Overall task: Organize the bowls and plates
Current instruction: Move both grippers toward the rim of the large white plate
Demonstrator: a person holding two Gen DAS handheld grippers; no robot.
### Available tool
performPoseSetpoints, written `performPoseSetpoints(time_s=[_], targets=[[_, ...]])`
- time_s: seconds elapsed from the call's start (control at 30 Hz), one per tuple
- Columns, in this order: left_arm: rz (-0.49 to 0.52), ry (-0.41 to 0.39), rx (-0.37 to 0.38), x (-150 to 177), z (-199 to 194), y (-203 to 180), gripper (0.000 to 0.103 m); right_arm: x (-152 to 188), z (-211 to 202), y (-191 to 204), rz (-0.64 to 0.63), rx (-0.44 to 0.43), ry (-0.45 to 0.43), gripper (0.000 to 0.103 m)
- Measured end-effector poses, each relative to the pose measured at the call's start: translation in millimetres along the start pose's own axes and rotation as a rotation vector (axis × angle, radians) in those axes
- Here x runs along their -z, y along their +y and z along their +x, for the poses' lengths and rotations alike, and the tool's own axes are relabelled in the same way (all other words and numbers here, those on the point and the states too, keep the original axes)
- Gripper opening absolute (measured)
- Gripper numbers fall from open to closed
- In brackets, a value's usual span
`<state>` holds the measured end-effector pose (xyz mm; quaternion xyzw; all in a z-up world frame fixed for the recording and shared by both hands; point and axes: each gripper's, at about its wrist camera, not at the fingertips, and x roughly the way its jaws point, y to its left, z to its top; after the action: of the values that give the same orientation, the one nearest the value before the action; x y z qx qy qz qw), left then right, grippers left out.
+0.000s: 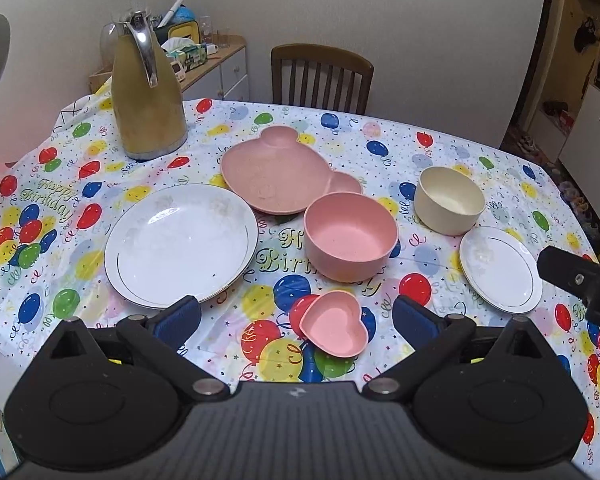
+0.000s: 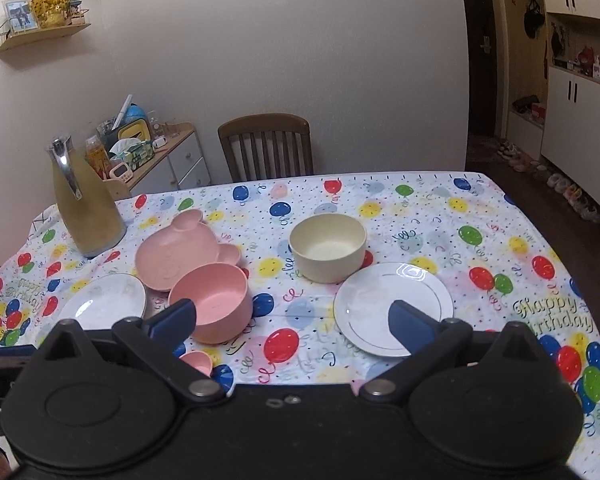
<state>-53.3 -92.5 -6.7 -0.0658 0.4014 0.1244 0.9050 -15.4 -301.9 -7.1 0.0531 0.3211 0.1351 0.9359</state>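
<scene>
Six dishes lie unstacked across the tabletop (image 1: 440,152), none sorted yet; left gripper (image 1: 296,316), jaws spread and empty, brackets the heart dish (image 1: 334,326) near the front edge; right gripper (image 2: 292,322), likewise released, overhangs the small plate (image 2: 380,300).

Six empty dishes sit upright on the worktop. A large white plate (image 1: 181,245) with a thin dark rim line lies at the left. Behind it to the right is a pink bear-shaped plate (image 1: 276,170), touching a round pink bowl (image 1: 351,237) in front of it. A small pink heart-shaped dish (image 1: 335,323) sits nearest. A cream bowl (image 1: 449,200) stands just behind a small white plate (image 1: 501,269) at the right.
</scene>
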Motion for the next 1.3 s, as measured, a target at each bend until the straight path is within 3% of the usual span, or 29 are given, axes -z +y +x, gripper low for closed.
performPoseSetpoints(time_s=[0.53, 1.3], targets=[[-0.016, -0.023, -0.008, 9, -15, -13, 0.103, 5, -6, -11, -0.031, -0.008, 0.028, 0.103], [-0.031, -0.053, -0.034, 7, -20, -8, 0.103, 1, 0, 4, -0.082, -0.069, 0.034, 0.102]])
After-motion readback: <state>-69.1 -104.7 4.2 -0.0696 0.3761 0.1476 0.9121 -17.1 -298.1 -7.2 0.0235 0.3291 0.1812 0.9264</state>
